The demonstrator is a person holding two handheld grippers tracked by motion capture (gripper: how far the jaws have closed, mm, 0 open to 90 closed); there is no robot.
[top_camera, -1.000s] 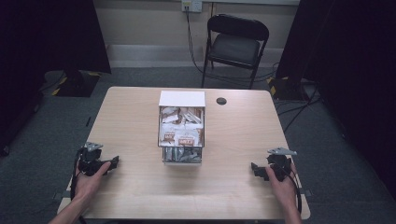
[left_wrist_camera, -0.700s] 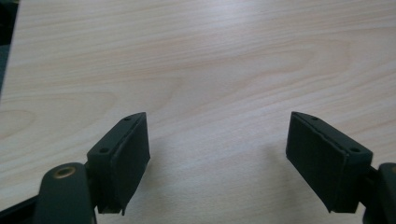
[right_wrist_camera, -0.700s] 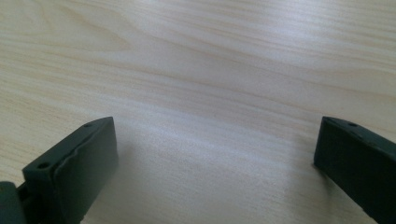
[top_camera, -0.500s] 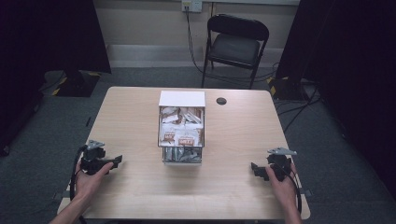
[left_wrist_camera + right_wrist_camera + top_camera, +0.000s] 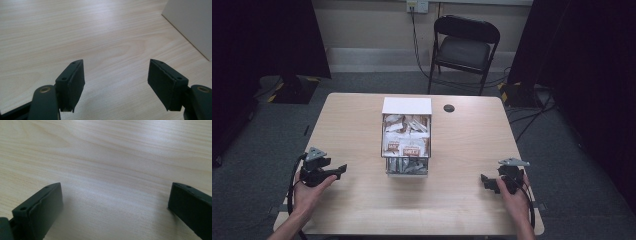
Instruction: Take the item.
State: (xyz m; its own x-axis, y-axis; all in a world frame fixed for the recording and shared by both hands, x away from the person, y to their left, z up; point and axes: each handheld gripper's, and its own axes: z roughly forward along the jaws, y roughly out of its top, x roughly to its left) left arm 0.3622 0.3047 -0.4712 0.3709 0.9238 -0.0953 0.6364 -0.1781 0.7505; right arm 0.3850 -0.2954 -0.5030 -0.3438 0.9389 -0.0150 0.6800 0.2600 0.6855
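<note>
Both grippers sit well apart from the box (image 5: 406, 136), which stands mid-table full of packets. Left gripper (image 5: 343, 169) is near the left edge of the table (image 5: 352, 125), fingers (image 5: 71, 82) spread but just been narrowing, nothing between them; the box's white side (image 5: 192, 22) shows off to one side. Right gripper (image 5: 484, 181), near the right edge, has its fingers (image 5: 40, 210) wide open over bare wood.

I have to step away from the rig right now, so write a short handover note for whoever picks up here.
Left gripper: open, nothing between the jaws, which have just been closing a little; it points toward the box.
Right gripper: open, empty, by the table's near right edge.
Box of packets: mid-table, between both grippers, lid folded back.
Done: nothing moved.
Left: reach the box and handle the packets.
</note>
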